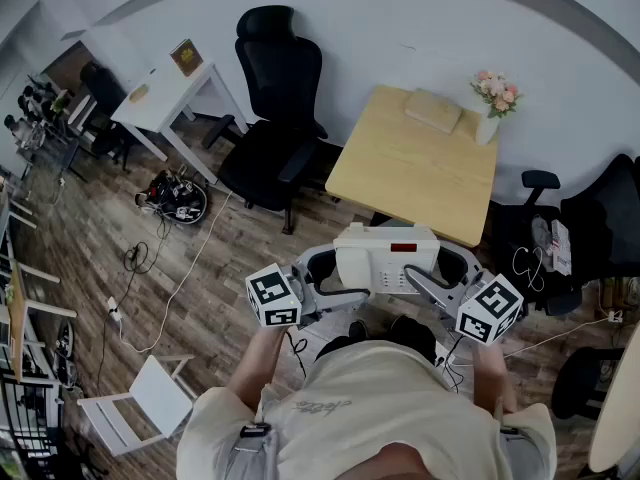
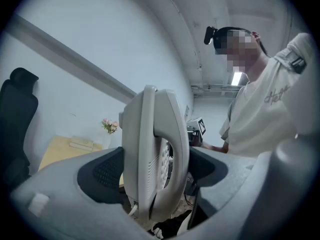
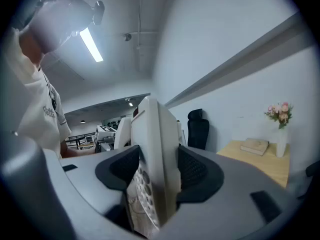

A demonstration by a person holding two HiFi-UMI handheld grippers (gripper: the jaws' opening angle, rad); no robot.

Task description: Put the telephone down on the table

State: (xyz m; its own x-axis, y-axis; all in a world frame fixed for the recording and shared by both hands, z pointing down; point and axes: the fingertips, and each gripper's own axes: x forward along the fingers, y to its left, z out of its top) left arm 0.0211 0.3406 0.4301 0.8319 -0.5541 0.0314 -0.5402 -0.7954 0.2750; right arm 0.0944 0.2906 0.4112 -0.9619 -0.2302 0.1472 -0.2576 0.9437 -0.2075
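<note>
While the telephone (image 1: 385,256) hangs in the air just short of the table (image 1: 400,183), only the two grips support it.

- Left gripper (image 1: 334,276): clamped across one end, jaws wide, one pad on the base, the other toward the handset (image 2: 172,149).
- Right gripper (image 1: 441,271): clamped across the other end, pads snug on both faces beside the keypad (image 3: 141,184).

Likely risks:
- The handset only rests in its cradle. If the body tilts on the way over, or the left jaws ease off first, it may slip off.
- If one end is released before the base is flat, the free end may drop or twist.
- Setting it down too near the front edge could leave it overhanging.
- The book (image 1: 433,110) and vase (image 1: 488,123) sit at the far side, so they are little threat.
</note>
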